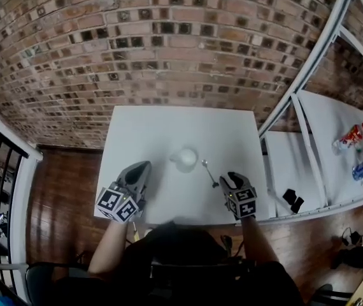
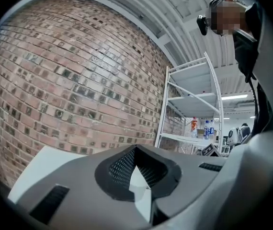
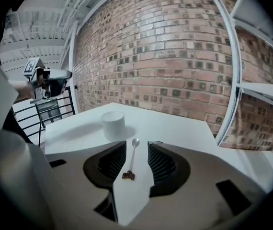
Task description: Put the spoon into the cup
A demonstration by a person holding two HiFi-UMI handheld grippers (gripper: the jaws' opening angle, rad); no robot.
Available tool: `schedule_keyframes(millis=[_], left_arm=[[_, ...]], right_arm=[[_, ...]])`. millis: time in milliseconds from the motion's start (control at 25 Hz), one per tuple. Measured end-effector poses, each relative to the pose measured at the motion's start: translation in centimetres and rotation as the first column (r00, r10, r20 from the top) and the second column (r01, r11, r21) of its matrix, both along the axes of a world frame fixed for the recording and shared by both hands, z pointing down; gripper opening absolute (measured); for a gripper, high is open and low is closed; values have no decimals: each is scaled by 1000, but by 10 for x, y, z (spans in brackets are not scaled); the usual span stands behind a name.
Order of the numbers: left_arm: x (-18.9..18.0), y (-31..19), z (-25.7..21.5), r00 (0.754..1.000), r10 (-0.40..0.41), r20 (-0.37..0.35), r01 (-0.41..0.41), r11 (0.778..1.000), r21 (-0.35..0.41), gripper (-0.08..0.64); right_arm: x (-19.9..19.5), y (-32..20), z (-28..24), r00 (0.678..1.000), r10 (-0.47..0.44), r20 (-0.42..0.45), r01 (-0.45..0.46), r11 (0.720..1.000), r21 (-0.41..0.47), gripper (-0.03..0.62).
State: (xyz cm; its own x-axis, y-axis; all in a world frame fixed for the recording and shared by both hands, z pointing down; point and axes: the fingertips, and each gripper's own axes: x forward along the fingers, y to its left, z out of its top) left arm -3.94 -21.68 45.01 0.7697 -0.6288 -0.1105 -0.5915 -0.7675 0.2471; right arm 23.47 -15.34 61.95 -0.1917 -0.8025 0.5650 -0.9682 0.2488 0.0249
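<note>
My right gripper jaws are wide, gripping nothing; the light, stiff, probably slick spoon lies flat on the table between them, cup just beyond the tips, so I'd pinch mid-handle; left gripper jaws closed, empty.

Left forearm and right forearm reach forward, well apart. The left tool is held roughly level, jaw tips together. The right tool is tilted downward, jaws apart, pads pressing nothing.
</note>
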Motion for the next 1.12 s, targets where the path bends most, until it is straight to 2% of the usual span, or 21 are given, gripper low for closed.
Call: schedule_keyframes(millis=[80,160,320,640,1040,1120], left_arm=[[-2,-2,1,1000,-12,-2,12,1000,-5,5],[-6,-3,5,1000,-28,-1,28,1000,-14,5],[-17,-3,16,998,-63,8,64,997,-46,5],[-31,1,25,994,-110,13,111,991,-80,5],[-36,6,27,993,-119,23,121,989,-82,5],[-36,8,27,993,-117,23,119,990,-81,5]], right_arm=[[-2,-1,20,1000,-21,-14,20,998,-56,146],[-5,-1,42,998,-50,-23,47,992,-118,196],[-12,1,75,995,-89,-45,77,973,-215,198],[-17,8,111,993,-101,-69,72,939,-337,198],[-17,7,113,994,-93,-53,69,935,-349,195],[-15,7,112,995,-81,-58,55,935,-349,178]])
